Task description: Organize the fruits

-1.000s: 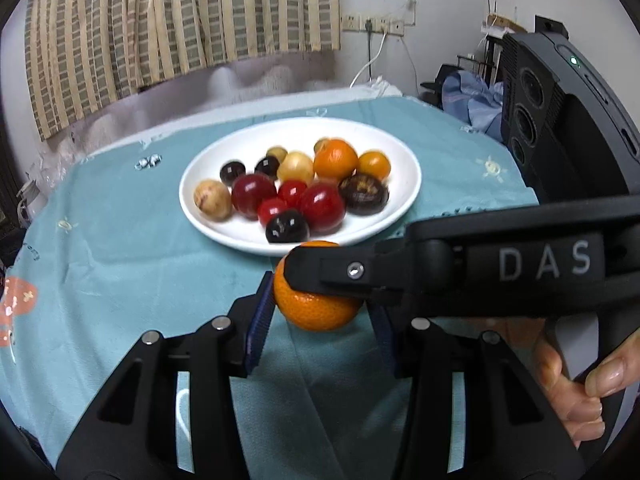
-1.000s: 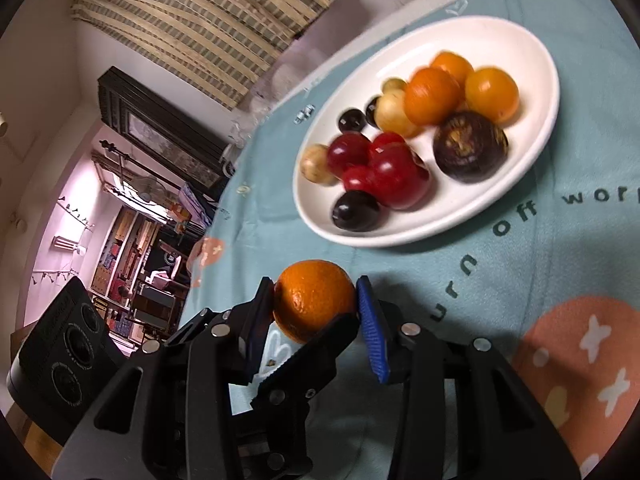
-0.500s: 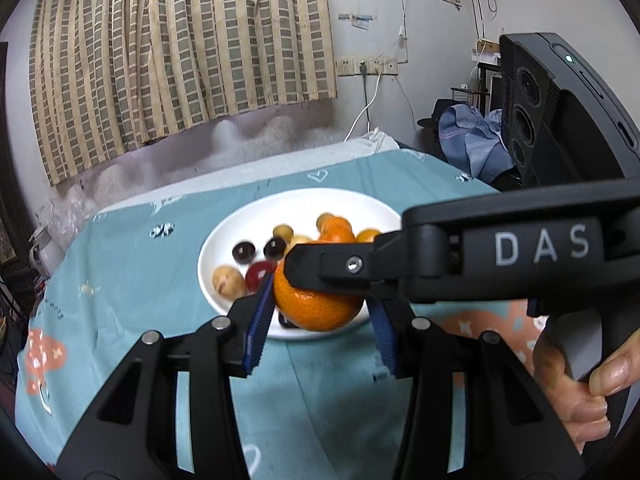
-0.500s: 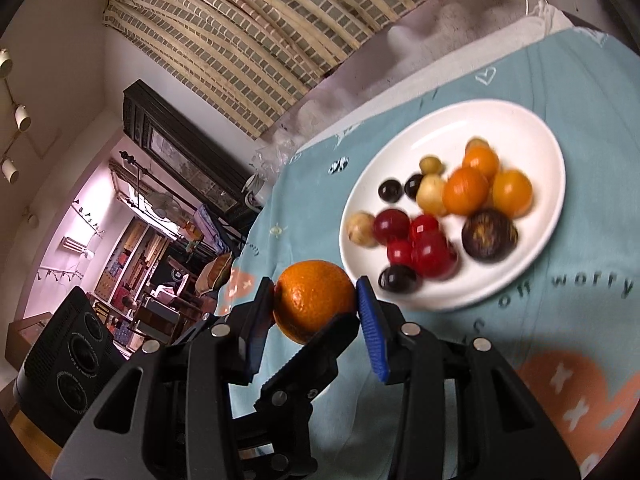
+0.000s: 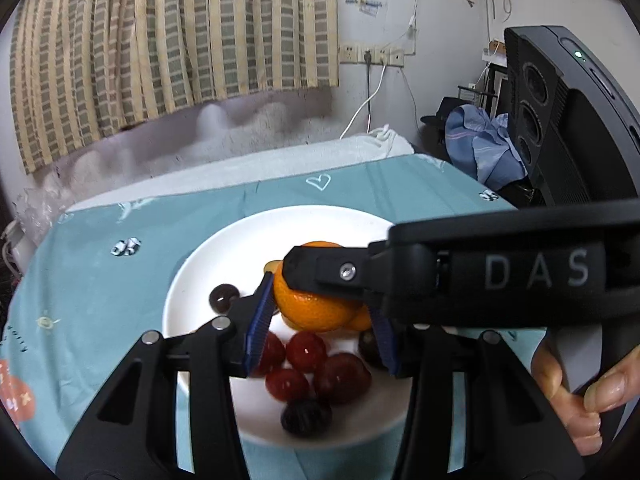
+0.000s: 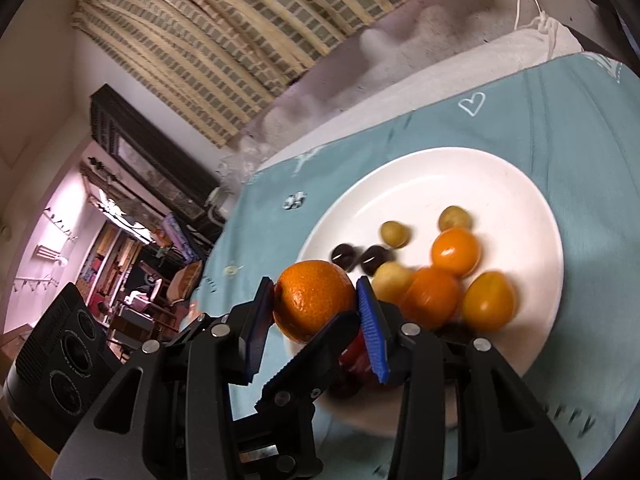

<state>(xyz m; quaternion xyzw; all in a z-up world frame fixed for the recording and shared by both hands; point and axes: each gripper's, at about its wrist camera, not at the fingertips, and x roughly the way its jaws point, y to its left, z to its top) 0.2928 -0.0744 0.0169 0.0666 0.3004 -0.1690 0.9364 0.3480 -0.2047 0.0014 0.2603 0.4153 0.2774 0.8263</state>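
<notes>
1. The orange [image 6: 314, 300] sits above the near-left part of the white plate [image 6: 500, 184], off the cloth, pinched between blue pads [image 6: 370, 330] from both tools at once; in the left wrist view the orange [image 5: 316, 308] shows between that tool's pads with the right tool's black finger crossing over its top
2. The right gripper [image 6: 316, 316] is clamped on the orange, both pads touching the peel; the left gripper [image 5: 322, 320] brackets the same fruit, and its pads look closed on it too
3. To do this step well, I judge it best to lower the fruit onto a bare part of the plate, loosen one pair of fingers first, then the other, so it does not roll
4. Bare white shows at the far and left side of the plate [image 5: 224, 248]; the red fruits [image 5: 316, 364] and a dark one [image 5: 306, 416] crowd the near part, the orange and yellow ones [image 6: 456, 252] the right
5. Around the plate the teal tablecloth [image 5: 100, 280] gives open room to the left; its far edge lies well beyond the plate
</notes>
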